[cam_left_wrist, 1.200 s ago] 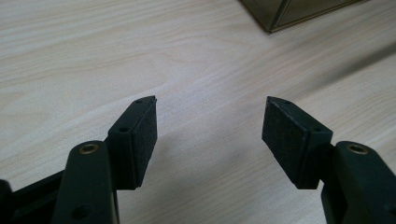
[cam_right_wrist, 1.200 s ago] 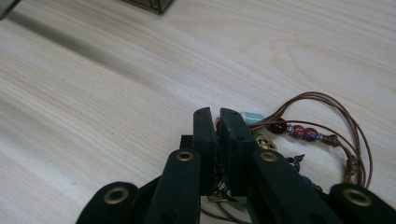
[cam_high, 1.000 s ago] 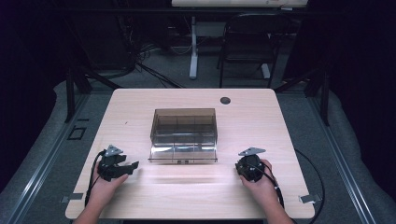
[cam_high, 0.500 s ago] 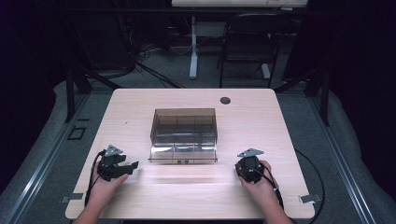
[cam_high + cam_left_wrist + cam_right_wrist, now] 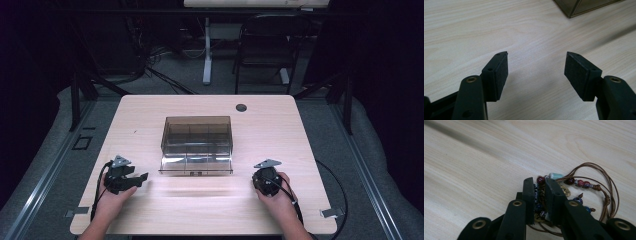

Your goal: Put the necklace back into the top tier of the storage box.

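On the near right of the surface (image 5: 300, 130), my right hand-held gripper (image 5: 540, 185) is pinching a beaded bracelet (image 5: 579, 185) whose brown cord loops lie on the wood. My left hand-held gripper (image 5: 535, 67) rests near left, jaws spread wide with nothing between them. Between both, farther off, sits a smoky clear compartment box (image 5: 196, 144).

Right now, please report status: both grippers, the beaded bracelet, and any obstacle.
Left gripper open, empty, over bare table. Right gripper shut on beaded bracelet, low on table. Smoky organizer box between and ahead; nothing blocking.
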`<move>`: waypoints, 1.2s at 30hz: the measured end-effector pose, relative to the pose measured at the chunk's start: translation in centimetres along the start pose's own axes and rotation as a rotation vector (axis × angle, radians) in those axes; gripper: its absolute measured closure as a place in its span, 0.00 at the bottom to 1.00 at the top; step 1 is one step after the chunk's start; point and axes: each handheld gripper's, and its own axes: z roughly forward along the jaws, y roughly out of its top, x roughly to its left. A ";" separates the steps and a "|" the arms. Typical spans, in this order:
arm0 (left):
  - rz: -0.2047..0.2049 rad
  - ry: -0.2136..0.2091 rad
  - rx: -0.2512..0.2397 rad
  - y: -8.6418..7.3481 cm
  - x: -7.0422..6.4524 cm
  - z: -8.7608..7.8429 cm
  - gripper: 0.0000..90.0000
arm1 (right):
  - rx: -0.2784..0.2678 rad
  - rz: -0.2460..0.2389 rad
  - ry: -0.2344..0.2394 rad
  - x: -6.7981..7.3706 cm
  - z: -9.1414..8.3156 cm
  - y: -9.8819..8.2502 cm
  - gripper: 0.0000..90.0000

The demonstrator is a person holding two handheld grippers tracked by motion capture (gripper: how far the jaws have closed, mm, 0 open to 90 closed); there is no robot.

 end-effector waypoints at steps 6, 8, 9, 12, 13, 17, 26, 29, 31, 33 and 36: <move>-0.003 0.000 -0.001 0.0 0.0 0.0 0.40 | -0.003 -0.011 -0.009 0.2 0.1 -0.1 0.88; 0.002 -0.003 0.003 0.0 0.0 0.0 0.40 | 0.004 -0.027 -0.015 0.2 0.0 0.0 0.88; 0.003 0.000 0.004 0.0 0.0 0.0 0.40 | -0.003 -0.026 -0.013 0.2 0.1 -0.1 0.89; 0.003 -0.003 0.008 0.0 0.0 0.0 0.40 | 0.002 -0.034 -0.013 0.3 0.1 0.0 0.90; -0.001 0.001 -0.002 0.0 0.0 0.0 0.40 | 0.002 -0.034 -0.013 0.3 0.1 0.0 0.90; -0.001 0.000 -0.001 0.0 0.1 0.0 0.40 | 0.001 -0.025 -0.006 0.1 0.0 0.1 0.92; -0.004 0.000 -0.005 0.0 0.1 0.0 0.40 | -0.012 -0.003 0.017 -0.2 -0.3 0.0 0.94; -0.002 0.000 -0.005 0.0 0.1 0.0 0.40 | -0.017 0.007 0.028 -0.3 -0.4 0.0 0.94; -0.002 0.000 -0.006 0.0 0.1 0.0 0.40 | -0.019 0.008 0.034 -0.3 -0.4 0.0 0.94; -0.002 0.000 -0.005 0.0 0.1 0.0 0.40 | -0.026 0.014 0.038 -0.3 -0.6 0.0 0.94; -0.002 0.001 -0.005 0.0 0.1 0.0 0.40 | -0.041 0.030 0.051 -0.5 -0.9 0.1 0.94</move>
